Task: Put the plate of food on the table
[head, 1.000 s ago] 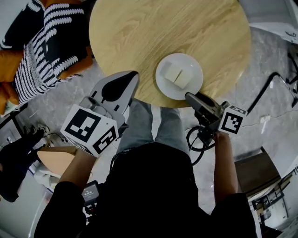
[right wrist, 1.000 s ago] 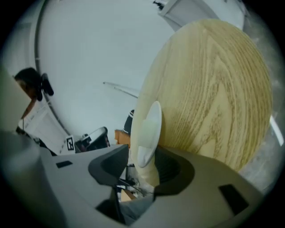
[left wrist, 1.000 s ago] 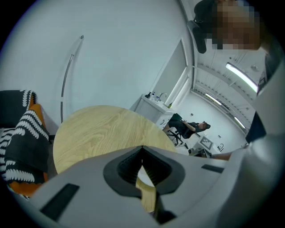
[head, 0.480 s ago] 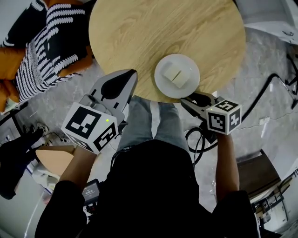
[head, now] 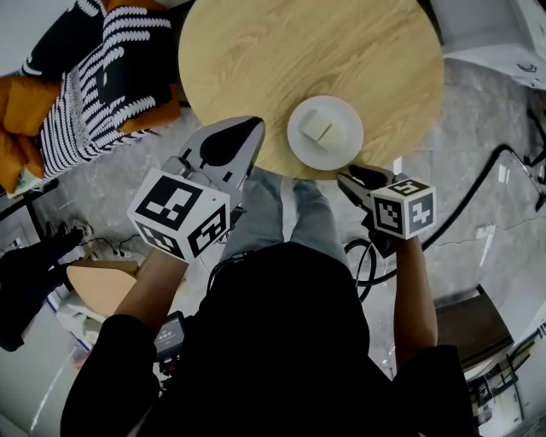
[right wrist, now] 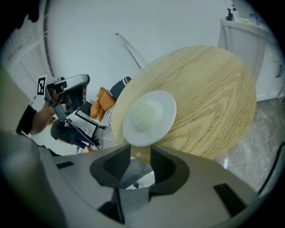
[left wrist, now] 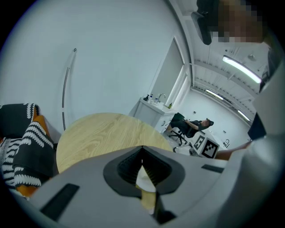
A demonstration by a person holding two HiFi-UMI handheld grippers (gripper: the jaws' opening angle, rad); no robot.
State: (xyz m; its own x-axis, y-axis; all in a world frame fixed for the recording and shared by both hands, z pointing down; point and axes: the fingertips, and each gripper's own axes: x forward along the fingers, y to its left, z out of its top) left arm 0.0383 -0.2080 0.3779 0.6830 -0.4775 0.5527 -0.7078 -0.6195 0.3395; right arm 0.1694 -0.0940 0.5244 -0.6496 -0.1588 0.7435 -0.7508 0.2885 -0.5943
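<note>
A white plate (head: 344, 142) carrying a pale block of food (head: 319, 129) rests on the round wooden table (head: 316, 51), close to its near edge. My right gripper (head: 350, 177) hovers just off that edge, a short way back from the plate (right wrist: 167, 104). In the right gripper view its jaws (right wrist: 140, 153) stand apart and are closing, with nothing between them. My left gripper (head: 247, 128) floats at the table's near-left edge, left of the plate, jaws together and empty. In the left gripper view, the left gripper (left wrist: 142, 149) points across the table (left wrist: 102, 133).
A black-and-white striped cloth on an orange seat (head: 94, 77) lies left of the table. A black cable (head: 478, 188) runs over the grey floor at the right. A white cabinet (head: 486, 26) stands at the far right, a dark chair (head: 465, 320) at the lower right.
My right gripper has come back from the plate's rim toward my body and turned its cube upward. The plate stays on the table. My left gripper has barely moved.
</note>
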